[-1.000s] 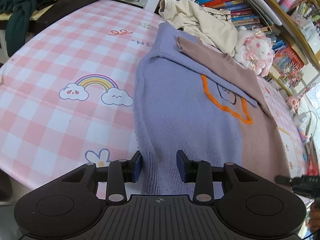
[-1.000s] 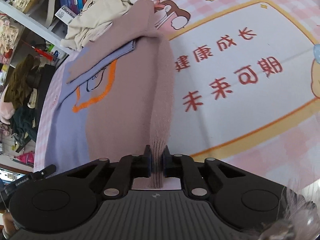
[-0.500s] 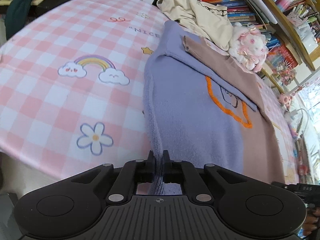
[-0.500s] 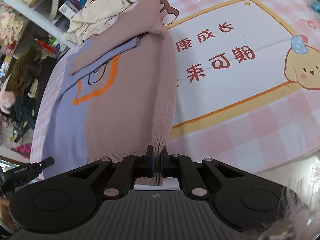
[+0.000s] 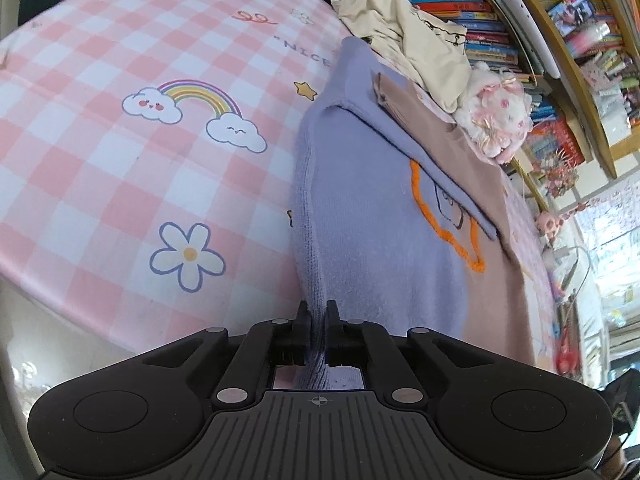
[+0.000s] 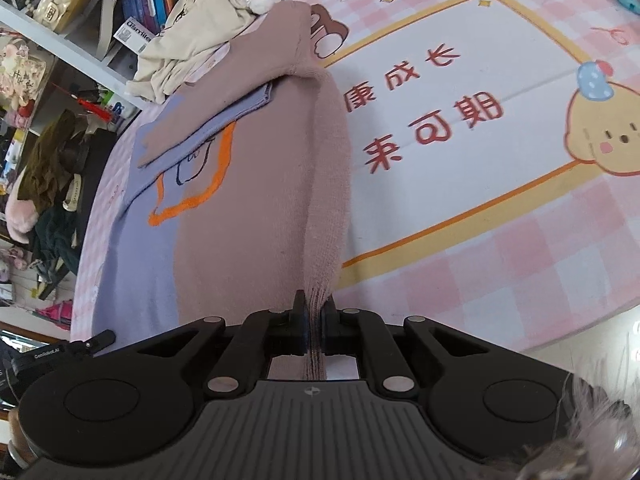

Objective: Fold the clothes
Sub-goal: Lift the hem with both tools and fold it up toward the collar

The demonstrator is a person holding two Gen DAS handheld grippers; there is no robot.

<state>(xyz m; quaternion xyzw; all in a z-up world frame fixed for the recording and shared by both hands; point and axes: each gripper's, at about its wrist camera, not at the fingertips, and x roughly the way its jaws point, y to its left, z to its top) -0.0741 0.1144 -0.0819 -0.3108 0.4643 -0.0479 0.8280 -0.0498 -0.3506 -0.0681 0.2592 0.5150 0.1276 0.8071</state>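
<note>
Your left gripper [image 5: 318, 316] has closed its fingers on the lilac-and-mauve sweater's [image 5: 380, 248] hem; your right gripper [image 6: 314, 312] pinches its mauve corner. It lies on the worktop [image 5: 120, 168] printed "NICE".

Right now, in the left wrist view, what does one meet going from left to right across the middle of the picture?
Rainbow print on the pink checked cloth → purple half of the sweater → orange outline → brown half of the sweater → bookshelf.
</note>
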